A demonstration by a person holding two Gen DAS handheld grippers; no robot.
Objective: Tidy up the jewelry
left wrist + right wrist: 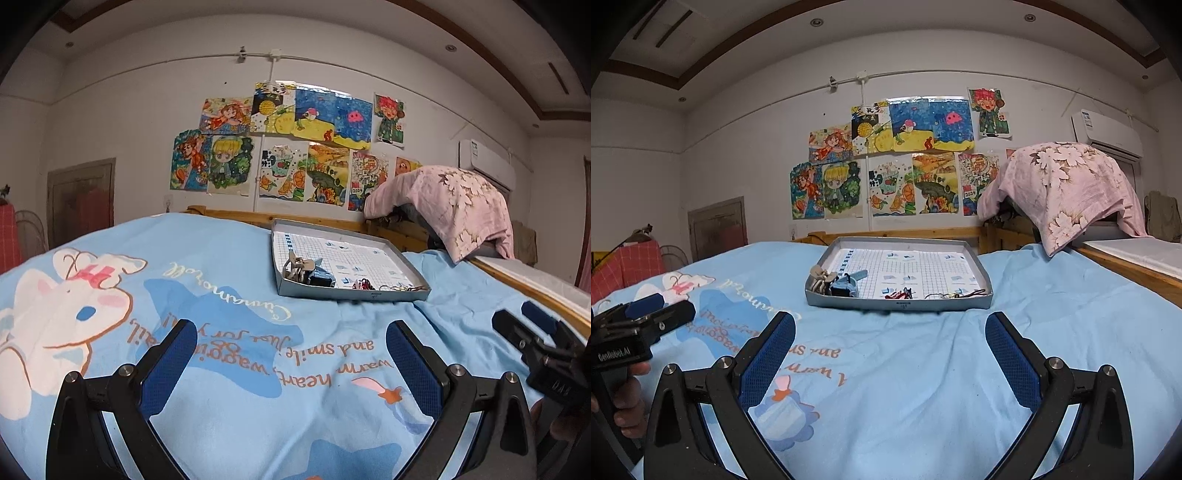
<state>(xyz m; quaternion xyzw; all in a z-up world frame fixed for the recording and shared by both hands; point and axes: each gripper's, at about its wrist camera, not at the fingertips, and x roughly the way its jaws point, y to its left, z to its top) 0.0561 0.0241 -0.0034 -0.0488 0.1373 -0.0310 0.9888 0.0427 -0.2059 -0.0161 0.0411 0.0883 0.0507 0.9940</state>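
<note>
**Q:** Blue pads closest to the lens, what are they doing?

**R:** Both pairs stand wide apart with nothing between them. The left gripper (291,363) and the right gripper (890,356) hover over a light-blue bedsheet (1052,332), soft cotton, slightly creased, printed with a white rabbit cartoon (62,306) and orange lettering. The pads are ribbed blue rubber on black plastic arms with metal screws.

**Q:** And the jewelry?

**R:** Well ahead of both sets of jaws, in a shallow grey cardboard tray (849,301) lying flat on the sheet. Its floor is a white grid-lined sheet. Along the near edge: beige claw hair clips (819,279) at the left corner, a blue-grey clip (846,286) touching them, a small red-and-black piece (897,294) in the middle, and a thin tangled chain (955,294) to the right.

**Q:** Anything else close by?

**R:** A hand (626,402) grips the left tool's black handle at the right view's edge.
</note>
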